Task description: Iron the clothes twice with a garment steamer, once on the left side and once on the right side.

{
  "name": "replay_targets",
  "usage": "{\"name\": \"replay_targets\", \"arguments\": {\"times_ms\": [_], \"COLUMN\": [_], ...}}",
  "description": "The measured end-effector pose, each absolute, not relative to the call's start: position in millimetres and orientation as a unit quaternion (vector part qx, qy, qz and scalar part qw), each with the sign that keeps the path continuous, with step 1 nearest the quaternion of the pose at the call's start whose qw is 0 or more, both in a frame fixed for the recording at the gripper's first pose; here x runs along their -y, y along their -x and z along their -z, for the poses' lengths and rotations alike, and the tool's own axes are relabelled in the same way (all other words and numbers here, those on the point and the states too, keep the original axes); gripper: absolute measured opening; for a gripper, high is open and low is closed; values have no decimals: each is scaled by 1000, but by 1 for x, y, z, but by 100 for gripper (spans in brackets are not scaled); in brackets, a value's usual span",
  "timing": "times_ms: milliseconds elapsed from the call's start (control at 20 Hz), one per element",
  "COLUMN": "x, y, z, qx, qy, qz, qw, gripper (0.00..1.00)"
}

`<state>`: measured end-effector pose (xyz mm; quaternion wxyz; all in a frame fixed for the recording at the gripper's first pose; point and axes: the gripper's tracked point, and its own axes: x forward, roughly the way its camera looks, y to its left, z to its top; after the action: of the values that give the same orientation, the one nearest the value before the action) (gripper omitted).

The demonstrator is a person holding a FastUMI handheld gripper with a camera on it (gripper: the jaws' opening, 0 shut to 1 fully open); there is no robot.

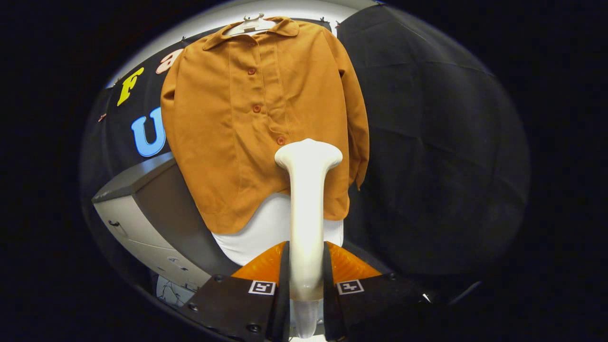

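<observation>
An orange button-up shirt (247,123) hangs on a white hanger (250,26) against the booth wall, over a white garment (266,232) whose hem shows below it. My gripper (306,270) is shut on the handle of a white garment steamer (308,190), which stands up between the fingers. The steamer's flared head (308,154) is in front of the lower middle of the shirt, just right of the button line. Whether the head touches the cloth I cannot tell.
A grey cabinet (142,209) with drawers stands to the lower left of the shirt. Black cloth (437,142) covers the wall to the right of the shirt.
</observation>
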<state>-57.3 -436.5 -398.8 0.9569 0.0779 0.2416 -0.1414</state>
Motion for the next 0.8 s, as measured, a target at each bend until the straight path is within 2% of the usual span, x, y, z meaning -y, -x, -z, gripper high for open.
{"name": "replay_targets", "arguments": {"times_ms": [350,800], "x": [428,392], "y": [99,144], "z": [409,359], "qx": [-266,-242], "qy": [-93,-70], "qz": [145,119], "qw": [949,960], "gripper": [32,32]}}
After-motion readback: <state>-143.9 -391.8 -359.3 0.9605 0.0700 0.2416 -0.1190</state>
